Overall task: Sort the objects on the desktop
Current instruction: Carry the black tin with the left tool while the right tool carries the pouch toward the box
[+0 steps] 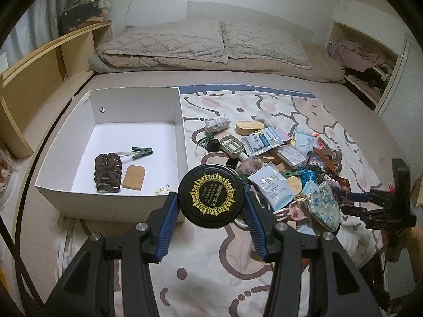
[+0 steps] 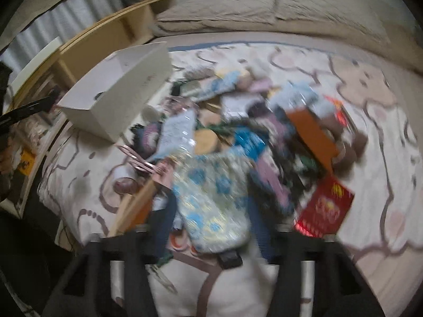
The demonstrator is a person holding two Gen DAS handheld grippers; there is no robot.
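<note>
My left gripper (image 1: 210,202) is shut on a round black tin with a gold sunburst label (image 1: 210,196), held above the patterned sheet next to the near right corner of a white box (image 1: 182,121). The box holds a dark hair claw (image 1: 107,173), a tan wooden piece (image 1: 133,177) and a green clip (image 1: 141,152). A pile of small objects (image 1: 280,155) lies to the right. In the blurred right wrist view my right gripper (image 2: 211,211) has its fingers on either side of a blue floral pouch (image 2: 211,200); the pouch also shows in the left wrist view (image 1: 323,204).
The right gripper body (image 1: 383,206) shows at the right of the left wrist view. Folded bedding and pillows (image 1: 206,42) lie at the back. A wooden shelf (image 1: 47,52) runs along the left. A red packet (image 2: 326,206) and an orange card (image 2: 312,132) lie in the pile.
</note>
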